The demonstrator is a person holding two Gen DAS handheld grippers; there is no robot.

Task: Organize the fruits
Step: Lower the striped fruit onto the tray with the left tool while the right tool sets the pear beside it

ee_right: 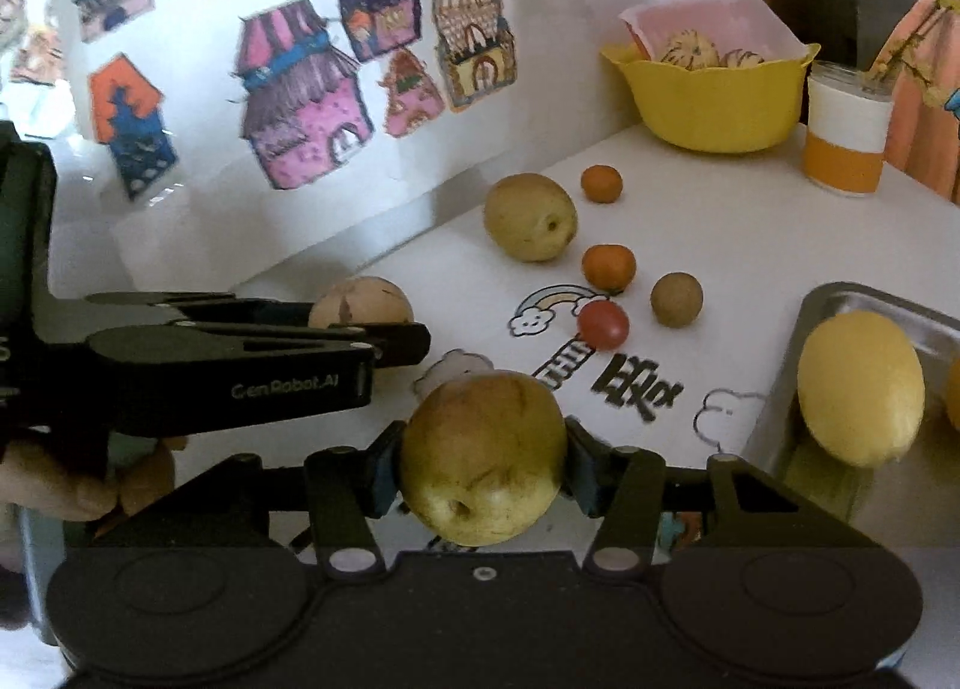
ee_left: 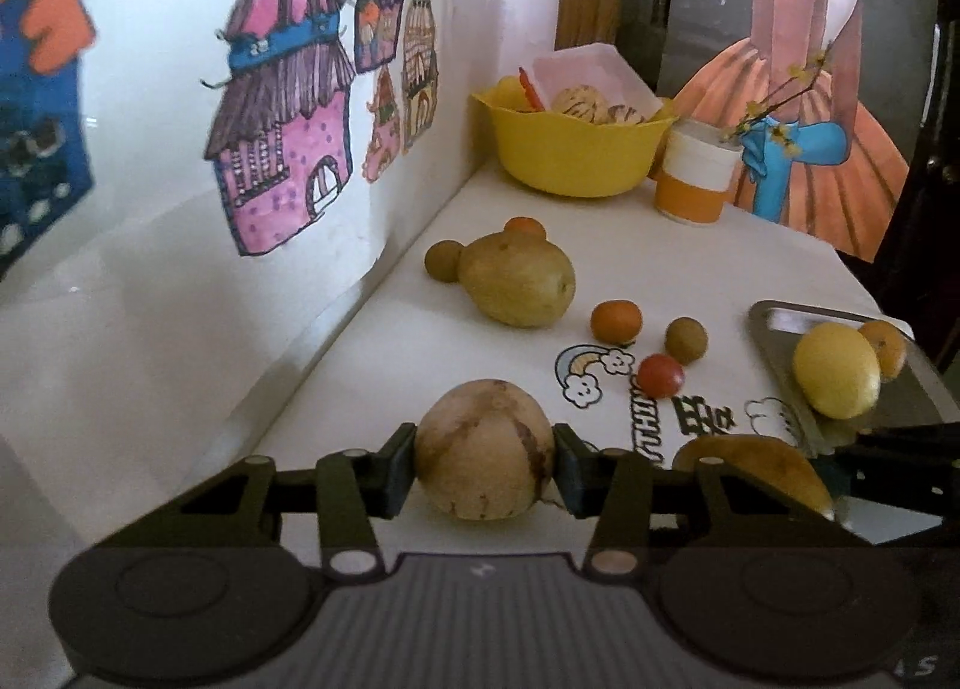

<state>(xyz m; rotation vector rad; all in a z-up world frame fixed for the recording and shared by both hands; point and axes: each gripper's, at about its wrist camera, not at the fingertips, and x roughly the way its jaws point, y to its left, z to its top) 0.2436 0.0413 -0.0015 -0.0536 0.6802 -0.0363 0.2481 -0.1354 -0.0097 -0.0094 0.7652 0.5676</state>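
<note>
White table (ee_left: 690, 263), hand-held grippers clamping fruits

We hold our black two-finger left gripper (ee_left: 485, 464) clamped on a round tan, brown-streaked fruit (ee_left: 485, 449) and our matching black right gripper (ee_right: 483, 464) clamped on a yellow-green pear-like fruit (ee_right: 483, 458), side by side, left fingers (ee_right: 396, 341) pointing level.

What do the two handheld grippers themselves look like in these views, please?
Both are matte black. The left gripper has flat link bars with pale round rivets, two round discs and a grey ribbed panel at its base. The right gripper is built alike, with blue pads inside its fingers. The left one's side reads "GenRobot.AI" in the right view.
</note>
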